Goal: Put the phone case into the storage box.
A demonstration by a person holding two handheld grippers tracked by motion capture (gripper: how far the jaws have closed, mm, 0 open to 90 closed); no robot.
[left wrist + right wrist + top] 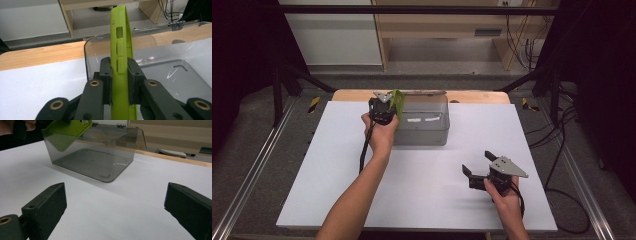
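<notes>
A lime-green phone case is held edge-on and upright in my left gripper, over the left rim of a clear smoky plastic box. In the left gripper view both pads press the sides of the phone case, with the left gripper shut on it and the box just beyond and below. My right gripper stands open low over the white board at the lower right, with nothing between its fingers. From the right gripper the box and the phone case lie ahead.
The box stands at the far middle of the white board, with its lid swung back over the wooden table edge. Black frame posts and metal rails flank the table. Cables run along the right.
</notes>
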